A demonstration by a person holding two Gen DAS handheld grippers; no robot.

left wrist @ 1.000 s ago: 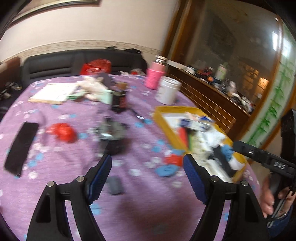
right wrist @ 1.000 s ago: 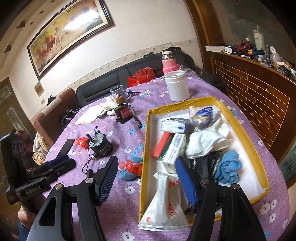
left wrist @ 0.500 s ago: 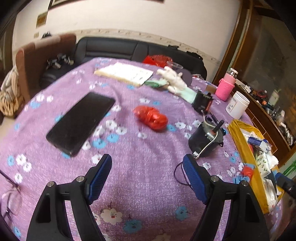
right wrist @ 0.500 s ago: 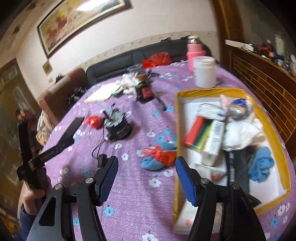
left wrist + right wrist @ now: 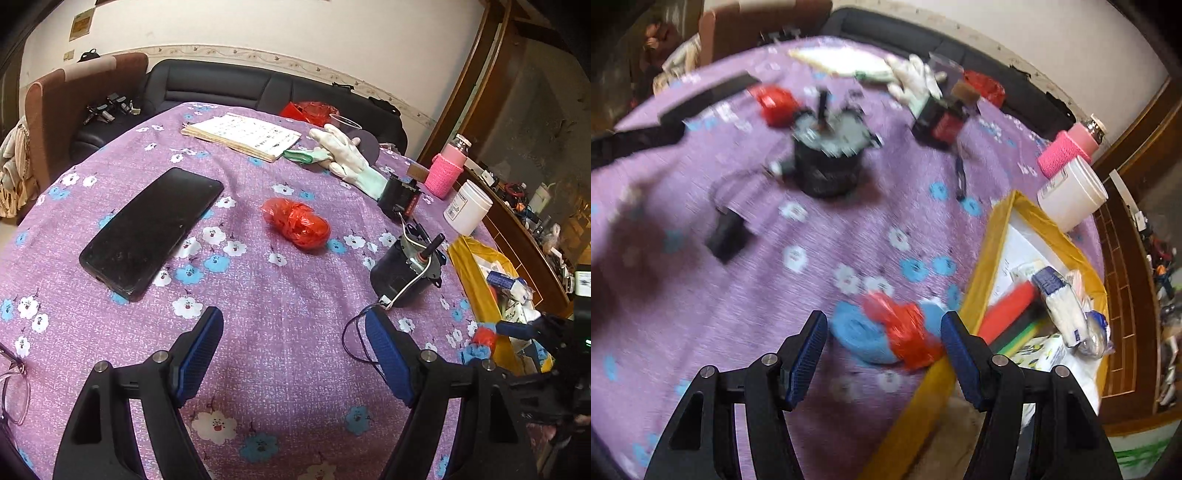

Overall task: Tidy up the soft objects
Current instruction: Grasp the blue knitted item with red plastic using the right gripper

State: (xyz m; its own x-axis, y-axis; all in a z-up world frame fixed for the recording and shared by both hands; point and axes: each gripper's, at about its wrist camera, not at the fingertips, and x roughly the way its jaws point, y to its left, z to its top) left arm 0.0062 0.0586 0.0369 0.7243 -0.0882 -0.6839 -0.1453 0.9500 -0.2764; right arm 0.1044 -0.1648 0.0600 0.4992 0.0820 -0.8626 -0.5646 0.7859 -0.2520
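A crumpled red plastic bag (image 5: 297, 223) lies mid-table ahead of my open, empty left gripper (image 5: 293, 349). A white glove (image 5: 345, 155) lies at the far side by a book. In the blurred right wrist view, a blue cloth wrapped with red plastic (image 5: 886, 332) lies on the purple tablecloth just ahead of and between the fingers of my open right gripper (image 5: 881, 345), beside the yellow tray (image 5: 991, 236). The tray holds tissue packs, cloths and a red-green item. The blue-and-red bundle also shows in the left wrist view (image 5: 480, 341), by the tray's near corner.
A black phone (image 5: 151, 227) lies left. A black motor with wires (image 5: 404, 271) stands right of centre, a black charger (image 5: 726, 236) near it. A white jar (image 5: 467, 212), pink bottle (image 5: 445, 173), black-red box (image 5: 399, 195) and book (image 5: 240, 134) sit farther back. Glasses (image 5: 11, 384) lie at the left edge.
My left gripper swung left from the tray toward the phone and red bag, then eased closer. My right gripper swung left off the tray and down toward the blue-and-red bundle.
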